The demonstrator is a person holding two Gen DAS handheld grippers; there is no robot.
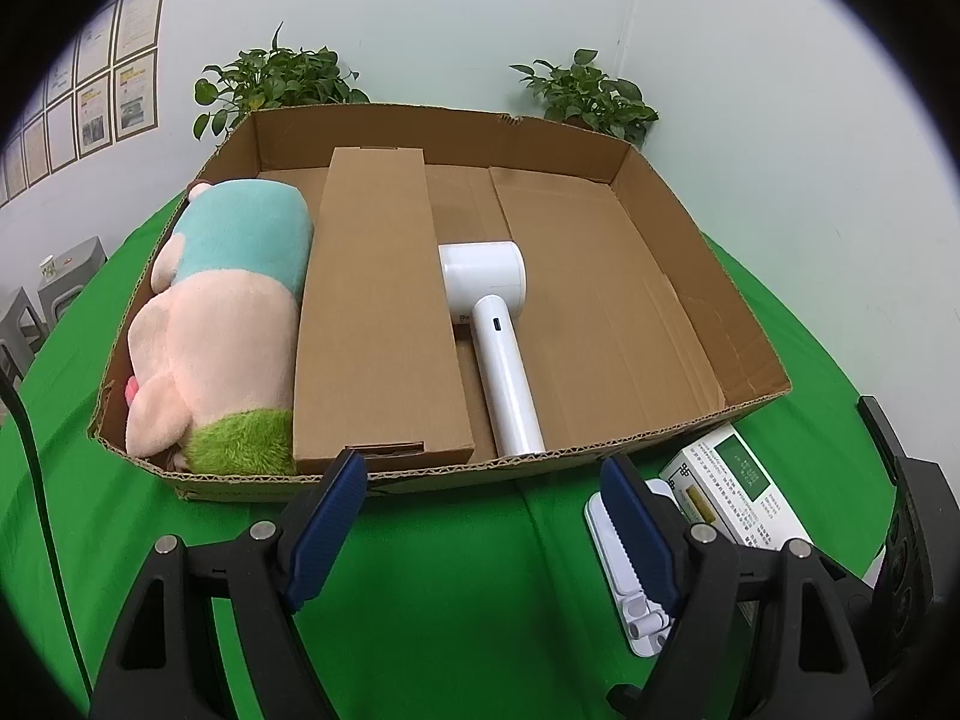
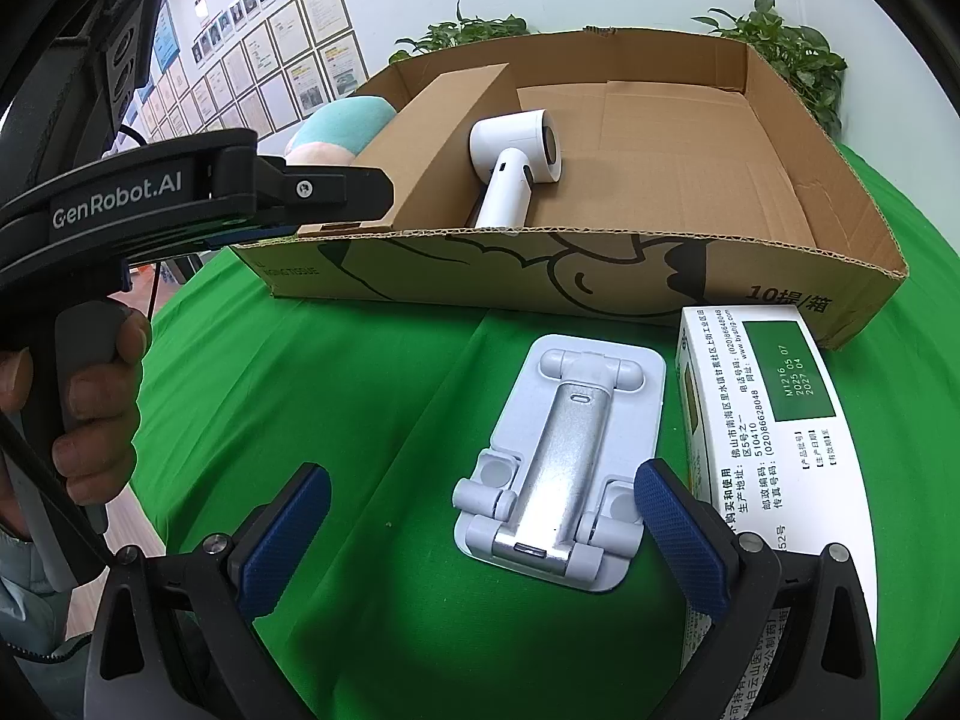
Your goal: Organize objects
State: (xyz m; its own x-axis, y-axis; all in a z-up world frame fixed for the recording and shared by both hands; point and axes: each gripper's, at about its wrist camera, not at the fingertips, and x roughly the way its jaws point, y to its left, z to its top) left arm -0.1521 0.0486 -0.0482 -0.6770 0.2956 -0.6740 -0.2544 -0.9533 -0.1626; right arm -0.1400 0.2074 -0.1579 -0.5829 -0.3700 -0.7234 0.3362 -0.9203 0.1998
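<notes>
A shallow cardboard box [image 1: 750, 384] [image 2: 600, 276] sits on the green cloth. Inside lie a plush toy [image 1: 222, 324] at the left, a long brown carton [image 1: 378, 312] beside it, and a white hair dryer [image 1: 492, 312] [image 2: 516, 162] in the middle. In front of the box lie a folded white phone stand [image 2: 558, 462] [image 1: 612, 558] and a white and green medicine box [image 2: 774, 420] [image 1: 726, 486]. My left gripper [image 1: 480, 510] is open and empty before the box's front wall. My right gripper [image 2: 480, 522] is open, low over the phone stand's near end.
Two potted plants [image 1: 276, 84] [image 1: 588, 96] stand behind the box against the wall. The left gripper body and the hand holding it [image 2: 102, 420] fill the left of the right wrist view. Green cloth [image 1: 450, 600] covers the table.
</notes>
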